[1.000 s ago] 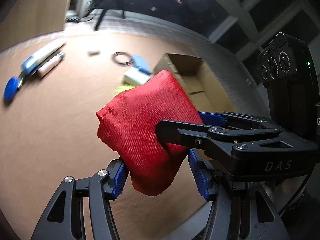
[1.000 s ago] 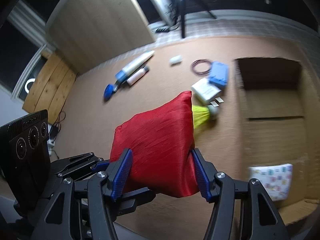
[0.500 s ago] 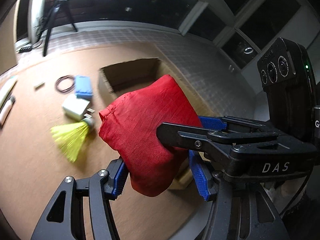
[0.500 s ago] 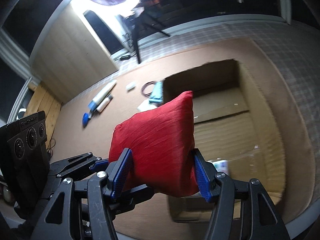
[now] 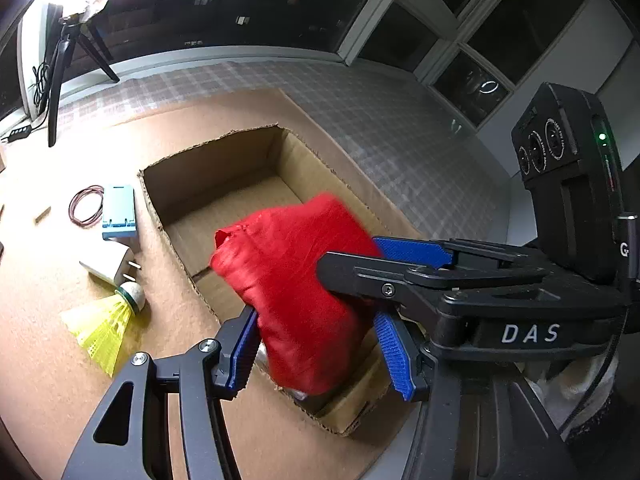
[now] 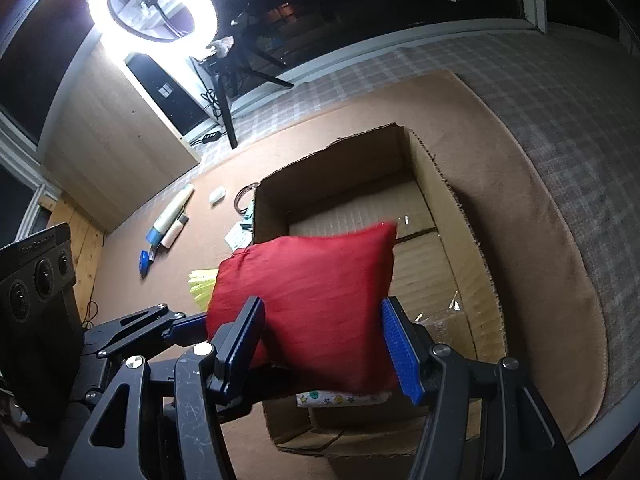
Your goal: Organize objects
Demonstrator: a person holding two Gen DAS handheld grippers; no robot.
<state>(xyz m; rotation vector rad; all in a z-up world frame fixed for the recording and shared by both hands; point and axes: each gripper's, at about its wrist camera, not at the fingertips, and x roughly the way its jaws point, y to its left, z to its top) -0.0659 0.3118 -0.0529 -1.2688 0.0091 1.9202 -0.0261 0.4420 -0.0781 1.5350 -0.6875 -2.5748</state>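
Both claws have carried the red pouch (image 5: 304, 296) across from the scattered items to a spot over the open cardboard box (image 5: 224, 168).

From the left wrist view, I see my left claw (image 5: 320, 344) clenched on the pouch's lower part, blue pads pressing both flanks. My right claw (image 5: 400, 256) reaches in from 3 o'clock and pinches the same pouch higher up. The pouch is blurred and hangs above the near half of the box. At 9 o'clock on the brown worktop (image 5: 36, 312) lie a yellow shuttlecock (image 5: 106, 320), a white charger (image 5: 108, 266), a light blue case (image 5: 118, 212) and a coil of wire (image 5: 85, 210), all just beside the box's left wall.

From the right wrist view, my right claw (image 6: 320, 344) grasps the red pouch (image 6: 308, 304) between its fingers, with the left claw (image 6: 192, 324) entering from 9 o'clock, gripping its far edge. Beneath the pouch, inside the cardboard box (image 6: 452, 216), a patterned packet (image 6: 340, 399) shows at 6 o'clock. Farther off at 10 o'clock, a white tube (image 6: 172, 214) lies on the worktop (image 6: 520, 208).
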